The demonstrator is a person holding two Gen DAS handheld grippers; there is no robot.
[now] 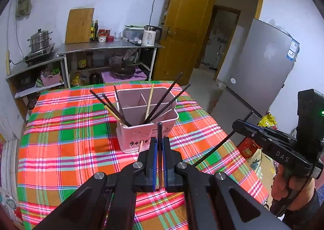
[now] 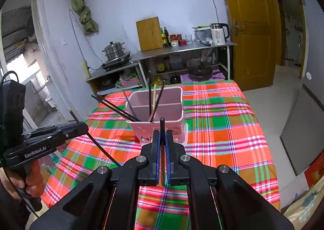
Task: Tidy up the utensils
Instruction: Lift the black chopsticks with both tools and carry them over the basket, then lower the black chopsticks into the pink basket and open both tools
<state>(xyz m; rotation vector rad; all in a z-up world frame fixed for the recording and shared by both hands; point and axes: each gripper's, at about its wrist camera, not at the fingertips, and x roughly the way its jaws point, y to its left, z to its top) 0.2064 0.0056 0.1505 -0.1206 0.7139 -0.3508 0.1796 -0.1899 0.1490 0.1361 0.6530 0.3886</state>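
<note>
A pink divided holder [image 1: 137, 134] [image 2: 141, 128] stands mid-table on the plaid cloth [image 1: 70, 128]. Several dark chopsticks and a pale wooden one lean in its compartments. My left gripper [image 1: 159, 140] is shut on a black chopstick [image 1: 159, 129] that sticks up between its fingers, just in front of the holder. My right gripper [image 2: 162, 133] is likewise shut on a black chopstick [image 2: 162, 123], raised before the holder's near wall. Each gripper also shows in the other's view, hand-held beside the table: the right gripper [image 1: 236, 123] and the left gripper [image 2: 85, 126], each with its chopstick slanting down.
Behind the table stand steel shelves [image 1: 109, 47] with a steamer pot [image 1: 39, 40], cutting board [image 1: 79, 25], bottles and a kettle [image 1: 149, 35]. A wooden door [image 1: 182, 27] is open at the back. A grey fridge [image 1: 263, 67] stands right of the table.
</note>
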